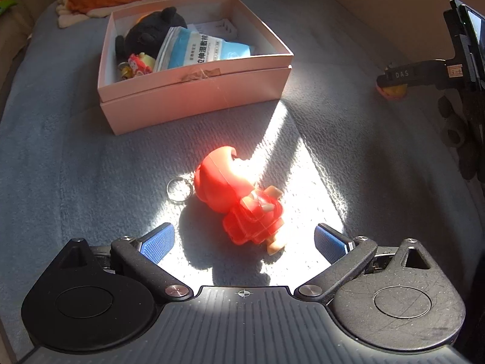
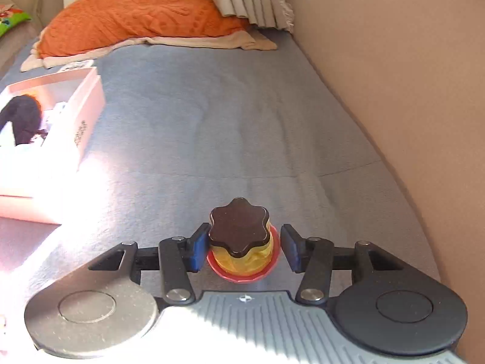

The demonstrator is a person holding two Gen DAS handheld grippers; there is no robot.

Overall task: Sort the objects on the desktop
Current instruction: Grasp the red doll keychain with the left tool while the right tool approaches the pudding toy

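Shown between the blue pads of the right tool (image 2: 241, 247): a small translucent yellow jar with a dark brown flower-shaped lid and a red scalloped base (image 2: 241, 244), standing upright on the grey-blue textured bed cover (image 2: 227, 106). The left pad (image 2: 198, 250) appears to touch the lid's edge; the right pad (image 2: 288, 250) stands just clear, so the jaws are narrow around the jar but not yet pressing on both sides. The jar looks like light, rigid plastic with a smooth, possibly slippery wall; the lobed lid offers the better purchase, and a hold on the lid's flanks or just beneath them would likely resist slipping, provided the lid is fixed firmly, which cannot be told.

Beyond the jar, to its left and farther away, sits the open pale pink cardboard box (image 1: 197, 91), already holding a black plush toy (image 1: 151, 32), a blue-and-white sachet (image 1: 200, 48) and a small red-and-yellow charm (image 1: 140, 63).

Nearer than the box, in a patch of sun, lies a glossy red plastic figurine keychain (image 1: 239, 194) on its side, its metal ring (image 1: 179, 189) to the left. It seems hard, light and smooth; the narrower body probably grips better than the rounded head. The left tool (image 1: 242, 241) hovers wide over it, pads apart and touching nothing.

Behind the box, an orange knitted cushion (image 2: 142, 12).
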